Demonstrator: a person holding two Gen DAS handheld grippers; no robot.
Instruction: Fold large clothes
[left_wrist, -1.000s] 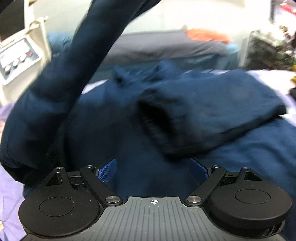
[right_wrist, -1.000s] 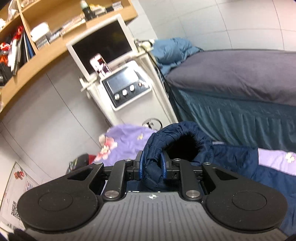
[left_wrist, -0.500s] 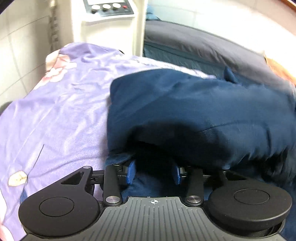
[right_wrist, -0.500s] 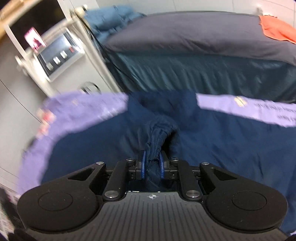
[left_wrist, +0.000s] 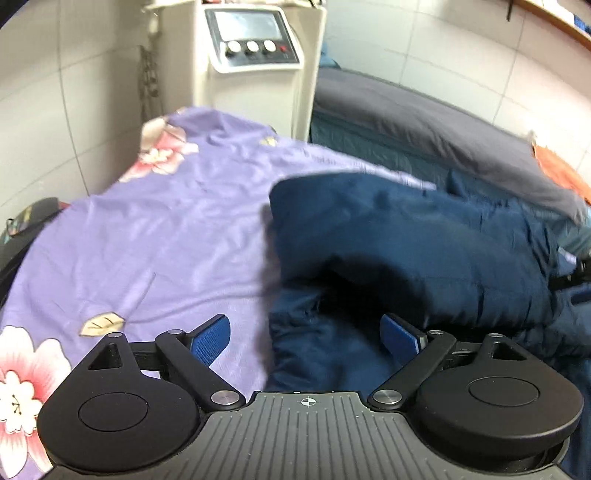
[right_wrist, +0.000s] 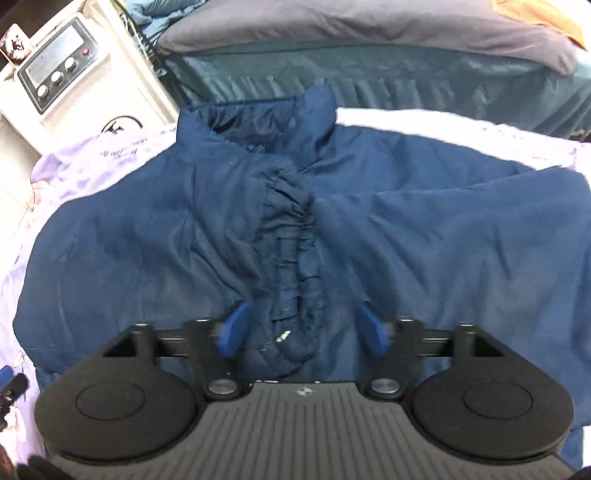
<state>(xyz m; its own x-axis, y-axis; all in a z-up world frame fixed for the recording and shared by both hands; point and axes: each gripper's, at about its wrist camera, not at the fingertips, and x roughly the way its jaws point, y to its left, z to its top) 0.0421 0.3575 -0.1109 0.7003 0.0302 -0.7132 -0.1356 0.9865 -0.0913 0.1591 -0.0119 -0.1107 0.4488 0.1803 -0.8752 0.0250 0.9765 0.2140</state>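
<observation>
A large navy padded jacket (right_wrist: 424, 236) lies spread on a lilac floral sheet (left_wrist: 155, 236), collar (right_wrist: 258, 122) at the far side. A sleeve with a gathered cuff (right_wrist: 291, 258) lies folded over the jacket's middle. My right gripper (right_wrist: 303, 328) is open, its blue pads either side of the cuff's near end, not clamping it. My left gripper (left_wrist: 306, 339) is open and empty at the jacket's left edge (left_wrist: 388, 236), where a folded layer bulges over the lower one.
A white machine with knobs (left_wrist: 255, 55) stands past the sheet's far end; it also shows in the right wrist view (right_wrist: 62, 74). A grey mattress with teal skirt (right_wrist: 369, 48) runs behind. An orange cloth (left_wrist: 557, 166) lies on it.
My right gripper brought the sleeve down onto the jacket's middle and opened, letting the cuff go. My left gripper swung to the jacket's left edge, narrowed, then opened wide.
</observation>
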